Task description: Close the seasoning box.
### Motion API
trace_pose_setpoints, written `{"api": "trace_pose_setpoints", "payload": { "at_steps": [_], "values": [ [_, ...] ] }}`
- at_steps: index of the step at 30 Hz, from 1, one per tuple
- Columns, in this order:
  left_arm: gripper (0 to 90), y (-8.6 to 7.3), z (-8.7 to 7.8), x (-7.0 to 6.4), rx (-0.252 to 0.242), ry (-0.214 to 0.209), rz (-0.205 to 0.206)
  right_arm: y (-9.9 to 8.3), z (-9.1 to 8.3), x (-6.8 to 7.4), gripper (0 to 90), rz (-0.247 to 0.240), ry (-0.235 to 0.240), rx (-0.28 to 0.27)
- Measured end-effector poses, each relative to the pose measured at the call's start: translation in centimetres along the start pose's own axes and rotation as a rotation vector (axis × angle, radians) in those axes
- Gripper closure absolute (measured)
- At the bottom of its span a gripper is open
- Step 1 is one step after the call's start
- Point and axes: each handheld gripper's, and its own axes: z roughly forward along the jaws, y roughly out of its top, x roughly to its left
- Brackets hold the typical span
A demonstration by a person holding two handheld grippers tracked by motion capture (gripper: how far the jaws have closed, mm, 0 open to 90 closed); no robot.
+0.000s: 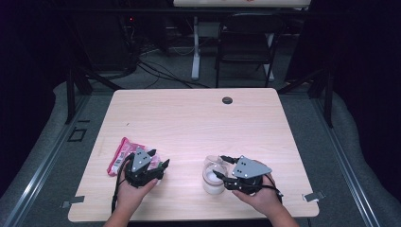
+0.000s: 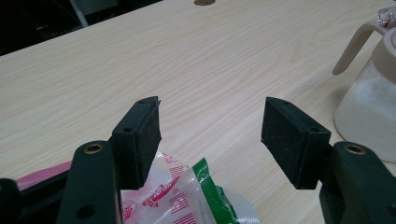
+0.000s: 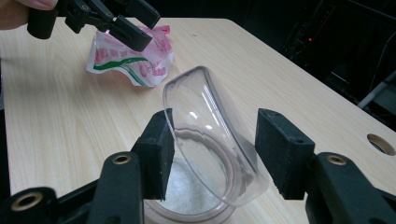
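Observation:
A clear jar holding white powder stands near the table's front edge, right of centre. Its clear lid is flipped up, and my right gripper has a pad at each side of it, shut on the lid. A pink, white and green plastic bag lies at the front left. My left gripper hovers open over the bag's right end, with nothing between its pads. In the left gripper view the bag lies below the left gripper, and the jar with its beige handle is at the right.
The wooden table has a round cable hole near its far edge. A dark folding chair and a desk leg stand on the floor beyond the table. Black curtains hang on both sides.

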Motion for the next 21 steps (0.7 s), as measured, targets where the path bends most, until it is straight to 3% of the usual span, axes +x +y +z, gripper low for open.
{"api": "trace_pose_setpoints", "payload": {
  "at_steps": [18, 21],
  "values": [
    [37.8, 0.00, 0.00, 0.01, 0.000, 0.001, 0.000, 0.10, 0.22, 0.44, 42.4, -0.017, 0.031, 0.001],
    [37.8, 0.00, -0.01, 0.01, -0.004, 0.001, -0.002, 0.24, 0.21, 0.61, 42.2, -0.010, 0.063, -0.007]
  ]
}}
